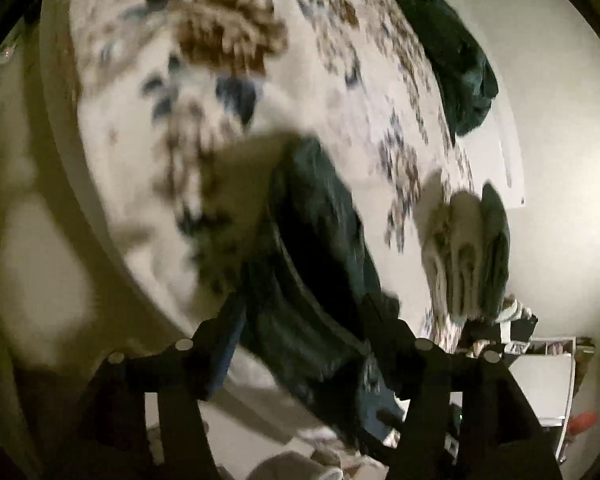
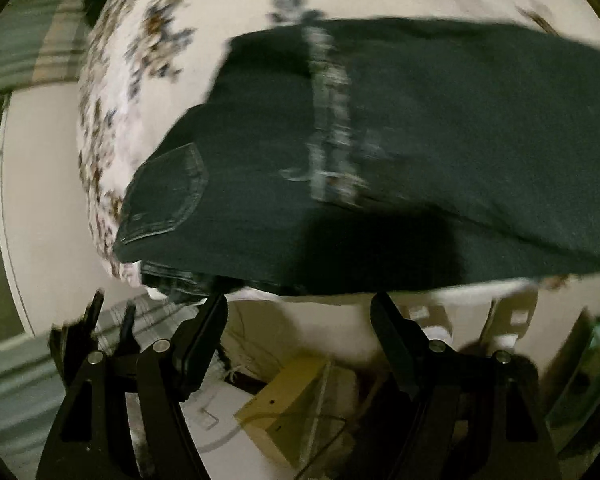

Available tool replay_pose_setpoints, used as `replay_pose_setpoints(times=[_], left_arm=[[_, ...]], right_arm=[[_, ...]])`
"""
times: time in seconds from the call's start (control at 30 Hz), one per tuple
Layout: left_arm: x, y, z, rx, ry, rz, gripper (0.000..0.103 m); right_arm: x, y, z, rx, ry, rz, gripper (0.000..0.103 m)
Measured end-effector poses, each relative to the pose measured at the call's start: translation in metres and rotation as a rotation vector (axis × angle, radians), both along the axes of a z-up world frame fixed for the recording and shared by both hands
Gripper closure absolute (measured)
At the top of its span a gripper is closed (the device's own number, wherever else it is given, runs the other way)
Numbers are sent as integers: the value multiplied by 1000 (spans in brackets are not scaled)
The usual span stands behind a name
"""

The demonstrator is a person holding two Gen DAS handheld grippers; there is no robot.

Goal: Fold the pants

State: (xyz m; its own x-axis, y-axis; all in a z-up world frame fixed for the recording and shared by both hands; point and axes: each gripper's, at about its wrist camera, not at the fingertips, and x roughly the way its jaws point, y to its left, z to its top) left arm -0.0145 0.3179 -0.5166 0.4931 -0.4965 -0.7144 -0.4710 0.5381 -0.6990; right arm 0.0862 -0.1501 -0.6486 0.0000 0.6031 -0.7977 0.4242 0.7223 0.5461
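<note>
**Inspector:** Tongs first.

**Assistant:** The right gripper [image 2: 297,304] stands wide apart and empty, its tips at the near edge of the pants [image 2: 380,152], not closed on them. For the left gripper [image 1: 300,320], dark denim passes between its fingers; the blur stops me telling whether it pinches.

**Inspector:** Progress?

**Assistant:** My judgement is partway. In the right wrist view the pants lie doubled on the floral bedspread [image 2: 111,92], one layer over another. Further folds appear outstanding.

**Inspector:** Orientation?

**Assistant:** The long axis runs across the right gripper, with the back pocket [image 2: 167,192] and waist end off to its left and the legs off to its right.
</note>
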Motion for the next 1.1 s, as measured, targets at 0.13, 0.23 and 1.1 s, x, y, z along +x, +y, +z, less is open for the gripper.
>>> replay_pose_setpoints(times=[0.13,0.23,1.1], left_arm=[[-3,-54,-26,-41,70,-90,45],[10,-88,-35,92,90,-184,45],[20,-37,-13,396,116,-126,46]], right_arm=[[-16,-26,-14,71,41,-155,27],[-14,-29,-15,51,48,-164,27],[31,91,34,-253,-286,464,24]])
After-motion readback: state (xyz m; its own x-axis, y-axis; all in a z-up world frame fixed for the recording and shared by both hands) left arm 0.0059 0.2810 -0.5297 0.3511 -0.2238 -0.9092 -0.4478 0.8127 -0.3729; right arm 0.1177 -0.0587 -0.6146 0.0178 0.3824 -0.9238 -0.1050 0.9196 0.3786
